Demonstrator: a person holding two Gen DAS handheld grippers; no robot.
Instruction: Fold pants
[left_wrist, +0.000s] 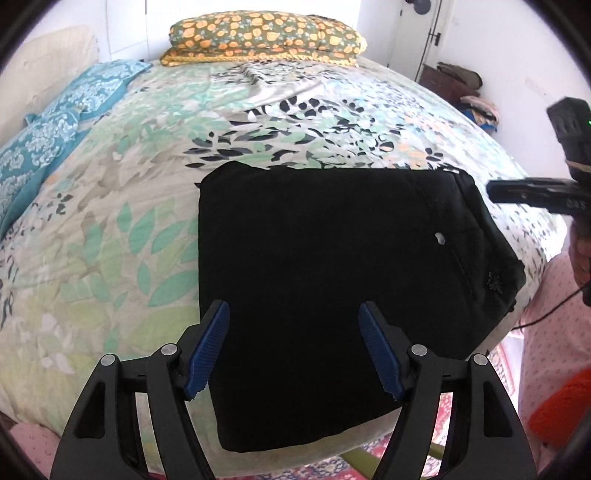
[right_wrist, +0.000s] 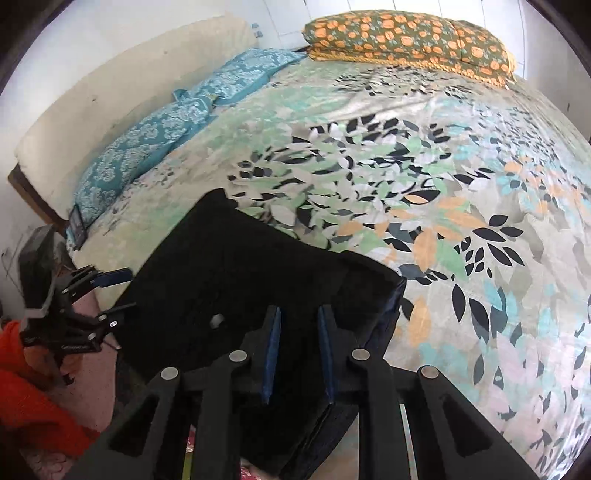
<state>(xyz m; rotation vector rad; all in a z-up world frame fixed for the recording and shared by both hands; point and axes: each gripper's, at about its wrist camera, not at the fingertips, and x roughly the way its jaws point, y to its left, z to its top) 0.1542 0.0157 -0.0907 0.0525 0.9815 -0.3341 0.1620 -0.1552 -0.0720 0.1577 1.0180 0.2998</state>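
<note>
Black pants (left_wrist: 332, 277), folded into a compact rectangle, are seen at the near edge of the bed (left_wrist: 147, 166); the left tool (left_wrist: 293, 350) is held wide and empty at 6 o'clock.

Right wrist view: the right tool (right_wrist: 299, 350) is narrowed, gripping nothing, over the pants' 6 o'clock edge. Folding is judged essentially complete.

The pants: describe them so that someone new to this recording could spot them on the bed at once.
Start from the bed under its leaf-print cover and come to its near edge. There lie the pants, a flat, roughly square bundle between the open left gripper and the bed's middle. They are plain black, unlike the patterned pillows at the far end.
</note>
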